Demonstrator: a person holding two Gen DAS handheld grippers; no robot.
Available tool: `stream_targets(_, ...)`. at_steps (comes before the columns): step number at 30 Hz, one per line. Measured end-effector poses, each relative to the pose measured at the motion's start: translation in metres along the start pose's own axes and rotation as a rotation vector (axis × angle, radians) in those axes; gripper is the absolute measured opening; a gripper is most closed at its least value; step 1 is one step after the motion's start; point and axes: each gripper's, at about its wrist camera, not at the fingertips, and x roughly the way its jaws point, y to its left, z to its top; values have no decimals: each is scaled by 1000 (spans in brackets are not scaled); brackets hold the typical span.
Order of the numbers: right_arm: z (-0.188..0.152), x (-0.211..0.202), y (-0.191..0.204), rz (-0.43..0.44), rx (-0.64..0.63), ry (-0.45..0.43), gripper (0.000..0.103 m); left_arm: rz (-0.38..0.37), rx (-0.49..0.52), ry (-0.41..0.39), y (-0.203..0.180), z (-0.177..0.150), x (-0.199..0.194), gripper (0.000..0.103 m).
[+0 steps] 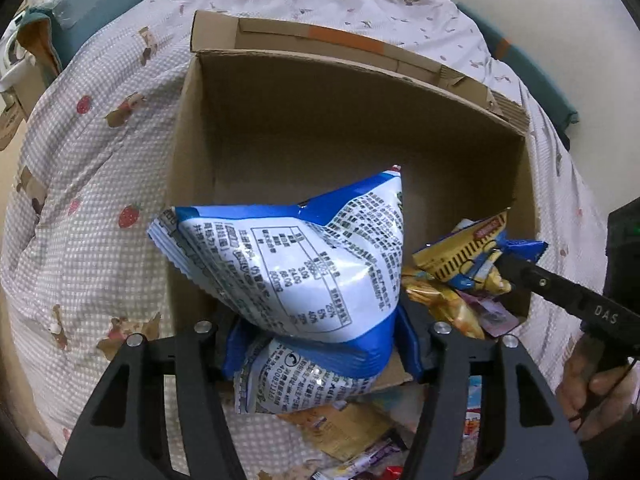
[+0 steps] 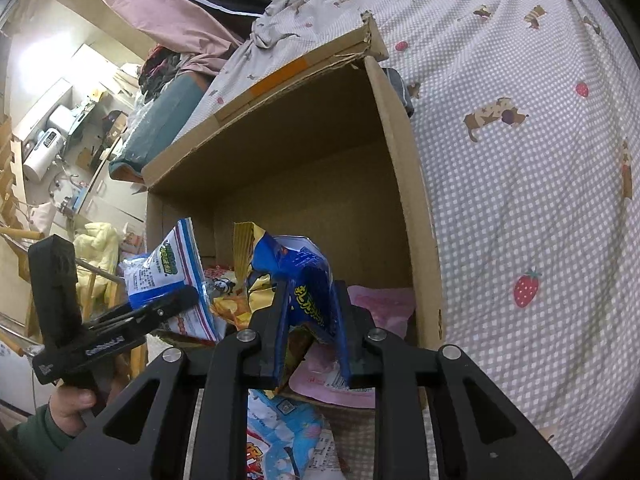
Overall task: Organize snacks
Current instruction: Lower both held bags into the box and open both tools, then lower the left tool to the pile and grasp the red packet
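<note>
1. Left claw (image 1: 316, 344): clamped on white-and-blue snack bag (image 1: 296, 264), held over near-left corner of cardboard box (image 1: 360, 120).
2. Right claw (image 2: 312, 336): pressed together on crumpled blue-and-yellow snack bag (image 2: 304, 276), held just inside box opening.
3. Box: open-topped, resting on checked bed cover (image 2: 520, 184); pink packet (image 2: 384, 300) and orange packet (image 1: 440, 300) inside.
4. More loose packets (image 2: 280, 436) on bed, in front of box.

L gripper (image 1: 320, 344) clamps blue-white snack bag (image 1: 296, 264) over near edge of cardboard box (image 1: 360, 120). R gripper (image 1: 506, 266) at box's right wall pinches yellow-blue packet (image 1: 464, 260). More wrappers (image 1: 344, 432) just outside box's near edge.
</note>
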Motion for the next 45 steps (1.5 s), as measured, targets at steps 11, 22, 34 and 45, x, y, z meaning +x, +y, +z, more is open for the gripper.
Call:
stream_targets(11, 2, -5, 13, 15, -54, -22, 26, 46, 22, -75, -3, 1, -16, 92)
stream_targets(22, 7, -17, 14, 5, -69, -79, 77, 48, 4, -68, 2, 2, -17, 92)
stream_targets(34, 8, -32, 10, 18, -51, -105, 77, 63, -9, -96, 4, -4, -30, 92)
stream_targets(45, -16, -52, 13, 21, -6, -97, 77, 130, 48, -137, 3, -33, -65, 92)
